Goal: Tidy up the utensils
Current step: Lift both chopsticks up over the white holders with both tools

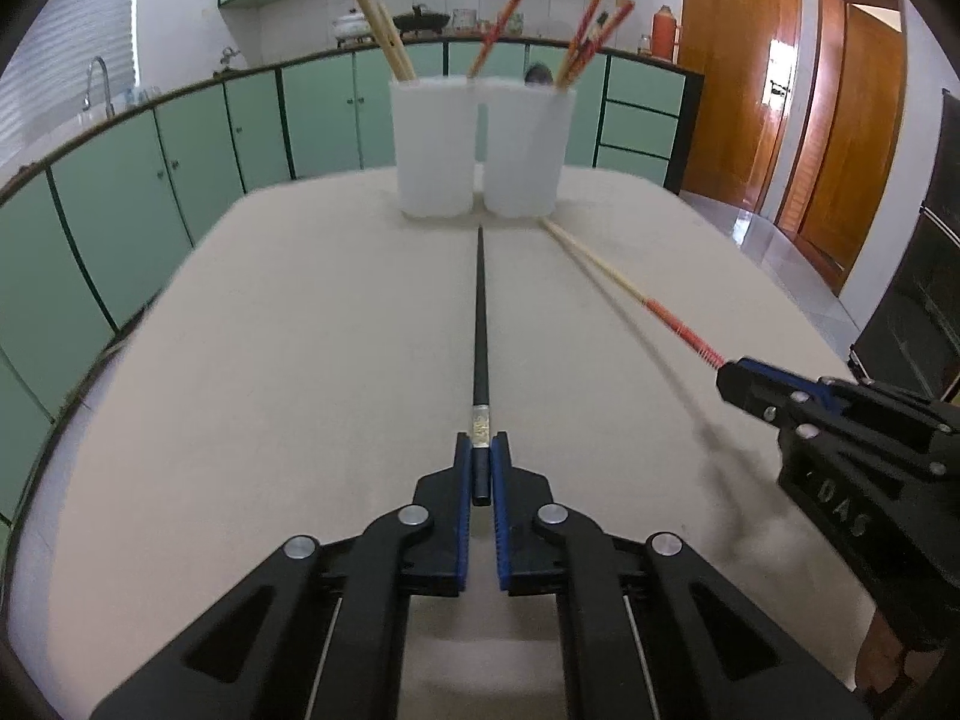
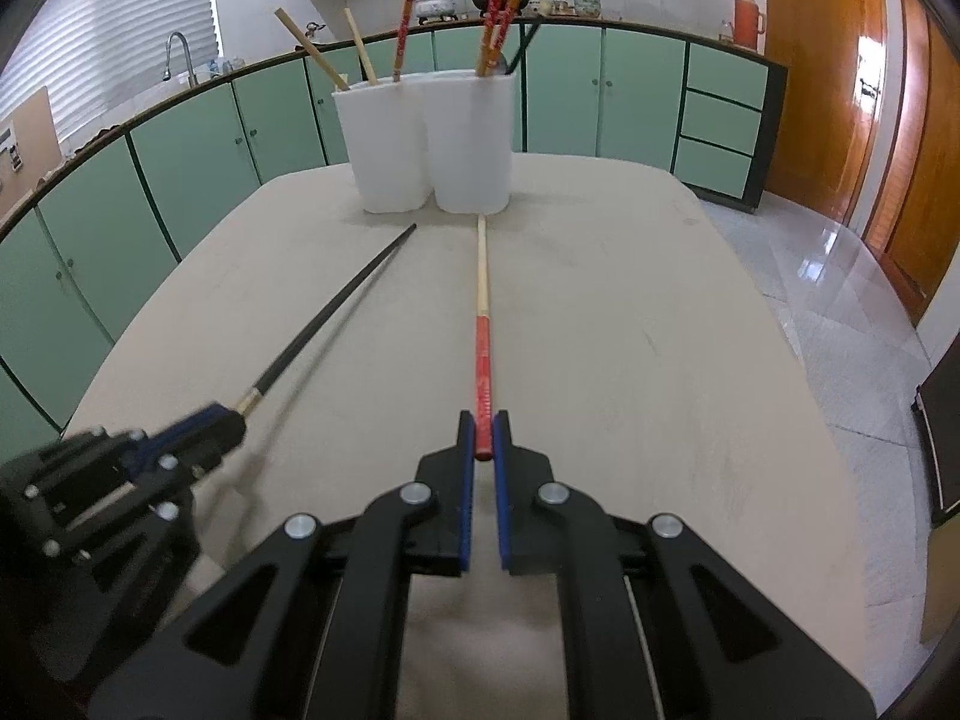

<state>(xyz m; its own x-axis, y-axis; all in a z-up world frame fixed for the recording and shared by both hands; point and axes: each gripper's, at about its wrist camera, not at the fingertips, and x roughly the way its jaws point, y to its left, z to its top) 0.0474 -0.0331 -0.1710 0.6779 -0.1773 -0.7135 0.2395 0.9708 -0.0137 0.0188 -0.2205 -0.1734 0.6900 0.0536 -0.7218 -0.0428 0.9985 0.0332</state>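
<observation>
Tabletop (image 1: pixel 300 330): grippers level (chopsticks pinched)

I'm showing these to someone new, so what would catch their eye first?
Each tool grips one long chopstick by its butt end: the left tool a black chopstick, the right tool a red-handled bamboo chopstick. Both point at two white holders at the table's far edge, already bristling with chopsticks.
</observation>
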